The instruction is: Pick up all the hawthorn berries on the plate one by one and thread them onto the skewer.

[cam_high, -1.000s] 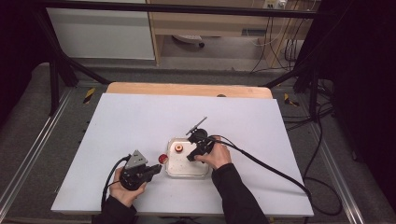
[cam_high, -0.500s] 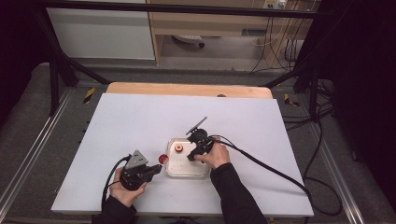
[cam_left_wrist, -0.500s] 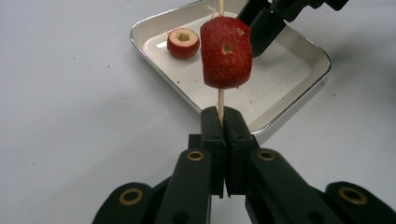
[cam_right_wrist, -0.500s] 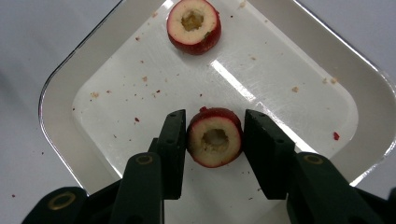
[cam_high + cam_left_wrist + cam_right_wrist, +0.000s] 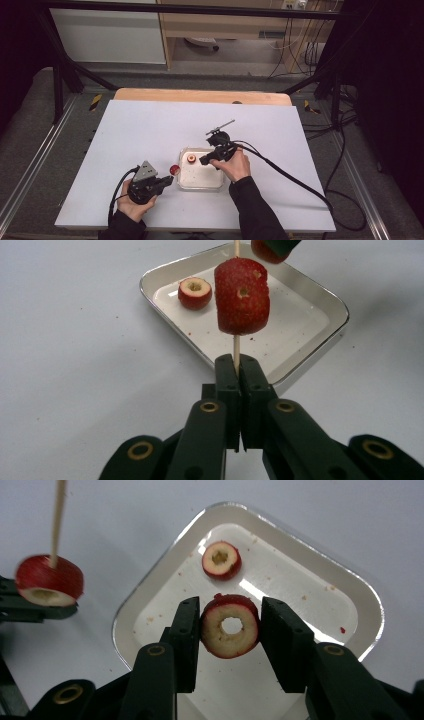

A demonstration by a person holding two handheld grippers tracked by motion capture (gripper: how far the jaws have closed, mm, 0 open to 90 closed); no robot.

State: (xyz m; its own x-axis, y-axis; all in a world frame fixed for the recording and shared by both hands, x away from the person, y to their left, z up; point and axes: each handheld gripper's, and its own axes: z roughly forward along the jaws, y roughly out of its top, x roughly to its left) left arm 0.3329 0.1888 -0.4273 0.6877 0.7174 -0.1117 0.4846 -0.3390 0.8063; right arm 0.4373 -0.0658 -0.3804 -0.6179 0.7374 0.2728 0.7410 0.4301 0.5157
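My left gripper point(image 5: 239, 362) is shut on a thin wooden skewer point(image 5: 235, 342) that stands up with a red cored fruit piece point(image 5: 242, 297) threaded on it. It rests at the tray's left edge point(image 5: 165, 180). My right gripper point(image 5: 230, 615) hovers over the shallow metal tray point(image 5: 310, 595), and its jaws have just been closing on a red fruit ring point(image 5: 215, 636), which they now grip at both sides. A second cored piece point(image 5: 231, 566) lies loose in the tray. From the right gripper view the skewered fruit point(image 5: 50, 577) shows at the left.
The tray point(image 5: 200, 187) sits on a white table top point(image 5: 150, 125) with open space all round. Cables trail from both grippers toward the front and right. A wooden strip point(image 5: 200, 95) borders the far edge.
My right gripper has risen a little above the tray with the fruit ring between its jaws. The left gripper and skewer have kept still.
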